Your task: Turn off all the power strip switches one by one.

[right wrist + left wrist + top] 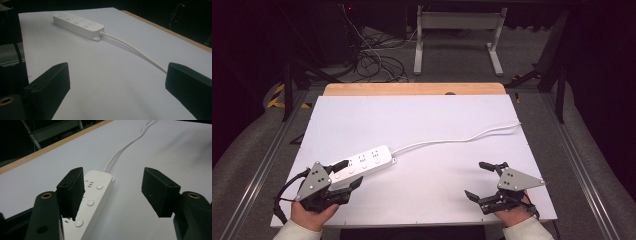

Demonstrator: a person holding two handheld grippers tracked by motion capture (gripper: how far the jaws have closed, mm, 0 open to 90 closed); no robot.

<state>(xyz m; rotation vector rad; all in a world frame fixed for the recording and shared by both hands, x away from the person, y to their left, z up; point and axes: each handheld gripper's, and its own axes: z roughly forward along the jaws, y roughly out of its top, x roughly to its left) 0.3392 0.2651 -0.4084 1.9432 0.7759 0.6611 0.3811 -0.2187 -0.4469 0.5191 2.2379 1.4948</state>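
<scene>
OK, high view: white power strip (363,161) is lying flat on the white table (427,120), left of centre in the frame, angled from lower left up to right. Its white cord (452,139) is running off its right end, snaking toward the right edge of the table. Buttons and sockets are facing up.

Left gripper (346,174) is sitting at the lower left of the frame, held in the left hand (309,215), pointing up and right at the strip's near end. Jaws are standing wide apart, gripping nothing. In the left gripper view the strip (93,202) is showing at lower centre, one jaw overlapping its left edge in the picture, the other jaw well to the right over bare table. Can't tell whether that left jaw is touching the strip or just hovering above it. Cord (125,147) is leading away to the upper right of that frame.

Right gripper (477,180) is resting at the lower right of the high view in the right hand (514,216), jaws spread wide, nothing between them, well apart from the strip. In the right gripper view the strip (77,25) is lying at upper left, cord (135,48) running down to the right and passing behind the right-side jaw
</scene>
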